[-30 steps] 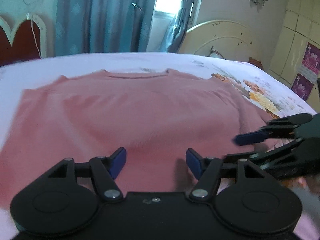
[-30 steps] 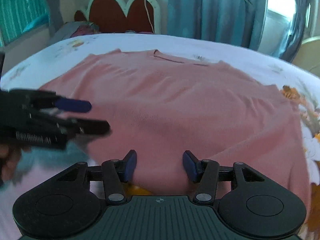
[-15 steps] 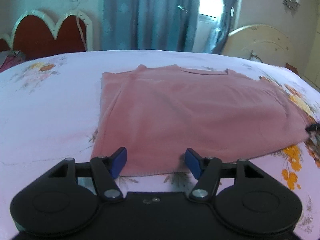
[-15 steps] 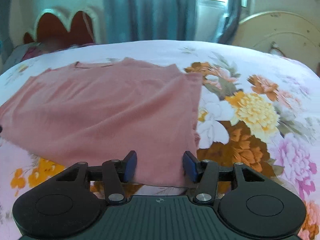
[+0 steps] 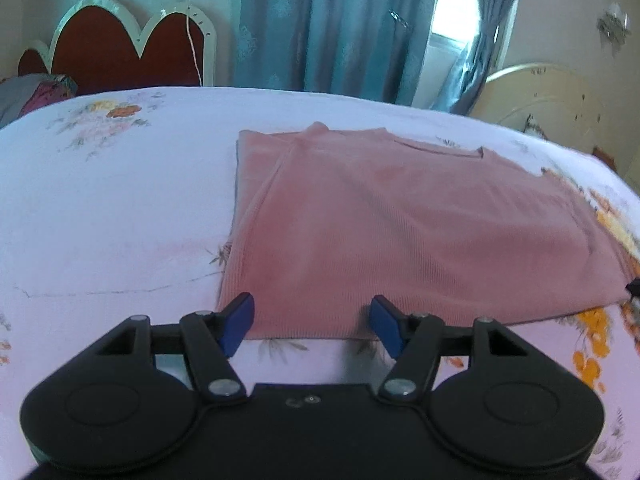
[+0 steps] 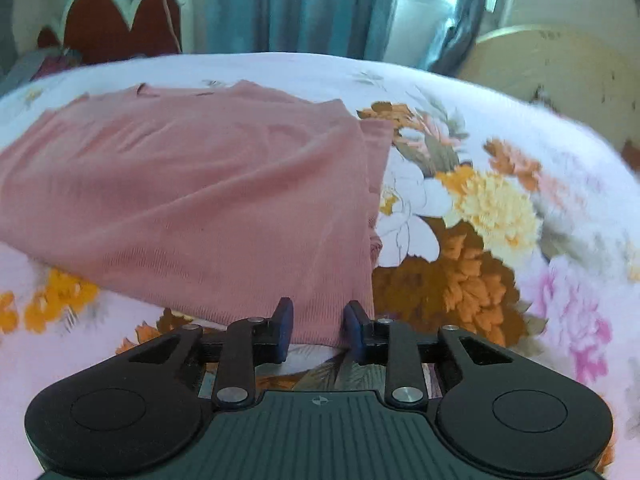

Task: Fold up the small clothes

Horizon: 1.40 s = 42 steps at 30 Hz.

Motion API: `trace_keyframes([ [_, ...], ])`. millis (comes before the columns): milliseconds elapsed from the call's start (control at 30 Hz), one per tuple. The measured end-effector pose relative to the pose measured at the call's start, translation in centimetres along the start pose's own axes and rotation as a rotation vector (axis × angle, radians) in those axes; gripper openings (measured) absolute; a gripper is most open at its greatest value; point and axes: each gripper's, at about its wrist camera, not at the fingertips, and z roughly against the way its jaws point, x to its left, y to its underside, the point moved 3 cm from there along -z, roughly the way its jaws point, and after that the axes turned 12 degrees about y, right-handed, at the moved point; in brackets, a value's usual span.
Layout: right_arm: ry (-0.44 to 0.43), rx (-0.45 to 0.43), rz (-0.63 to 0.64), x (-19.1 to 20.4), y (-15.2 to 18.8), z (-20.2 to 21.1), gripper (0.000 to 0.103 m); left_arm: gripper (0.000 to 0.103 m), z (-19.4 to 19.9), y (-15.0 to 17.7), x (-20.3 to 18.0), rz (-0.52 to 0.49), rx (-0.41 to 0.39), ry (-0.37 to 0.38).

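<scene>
The bed (image 5: 100,220) fills the room's middle, its pale flowered sheet stretching to a red scalloped headboard (image 5: 120,52) and blue curtains (image 5: 320,20) behind it. On the sheet lies the pink top (image 5: 400,232), spread flat with its neckline toward the curtains and its hem toward the person; its long axis runs sideways along that hem, and both side edges look already turned in. The left gripper (image 5: 312,326) sits at the hem's left corner, jaws spread wide, the cloth edge lying just ahead of and between the blue pads, not pinched. The right gripper (image 6: 318,330) is at the hem's right corner, jaws partly closed with a narrow gap, the corner of the top (image 6: 200,200) between them; whether the pads actually press the cloth I cannot tell. Each hand is nearest its own corner, so I'd judge the coming move to be a lift of the hem toward the neckline. The underside of the turned-in edges is hidden, the right wrist view is smeared at its far side, and only a dark sliver at the left wrist view's right edge hints at the other tool.
</scene>
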Motion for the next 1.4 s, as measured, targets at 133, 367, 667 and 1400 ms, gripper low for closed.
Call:
trace_keyframes([
  [133,-0.006,-0.010,-0.020,-0.2,0.3,0.0,0.029,0.064,0.0,0.0,0.0,0.008,0.000,0.000],
  [367,0.001,-0.009,-0.013,-0.1,0.3,0.1,0.029,0.064,0.1,0.2,0.2,0.003,-0.008,0.004],
  [667,0.010,-0.020,-0.033,-0.1,0.5,0.2,0.029,0.064,0.0,0.3,0.7,0.003,-0.014,0.019],
  [1400,-0.360,-0.069,-0.240,8.4,-7.7,1.7,0.000,0.054,-1.4,1.4,5.4,0.759,-0.379,0.186],
])
